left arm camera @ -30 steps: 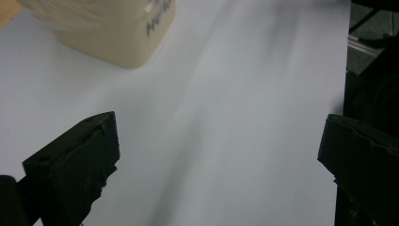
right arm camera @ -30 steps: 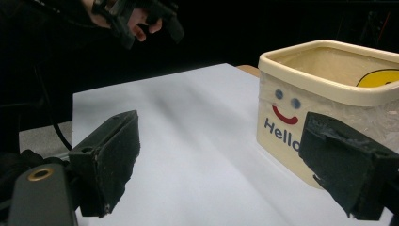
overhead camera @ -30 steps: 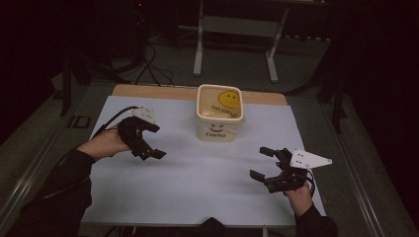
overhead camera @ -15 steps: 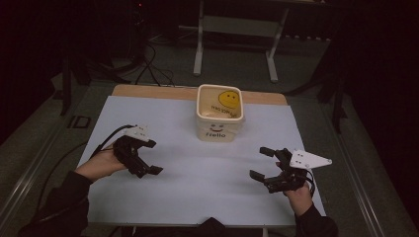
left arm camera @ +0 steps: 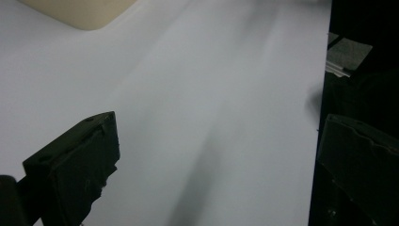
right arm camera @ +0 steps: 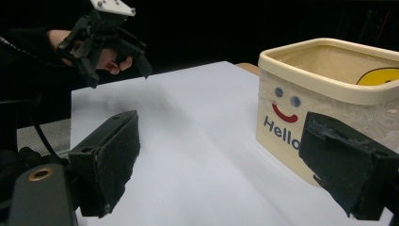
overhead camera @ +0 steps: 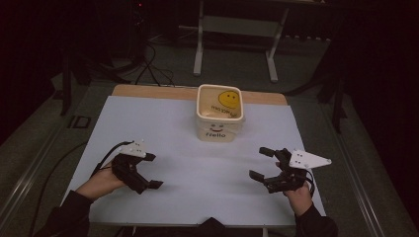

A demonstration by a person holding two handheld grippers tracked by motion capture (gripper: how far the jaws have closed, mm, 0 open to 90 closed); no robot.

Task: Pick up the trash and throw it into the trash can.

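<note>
White table [overhead camera: 197, 197], both grippers' jaws wide open, empty, near cream tub [overhead camera: 220, 113].

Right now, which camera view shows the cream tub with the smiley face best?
The high view shows the tub best: the whole of it, open, standing at the far middle of the table. The right gripper view shows its front closer, with the face and "Hello" partly cut off. The left gripper view shows one corner.
</note>
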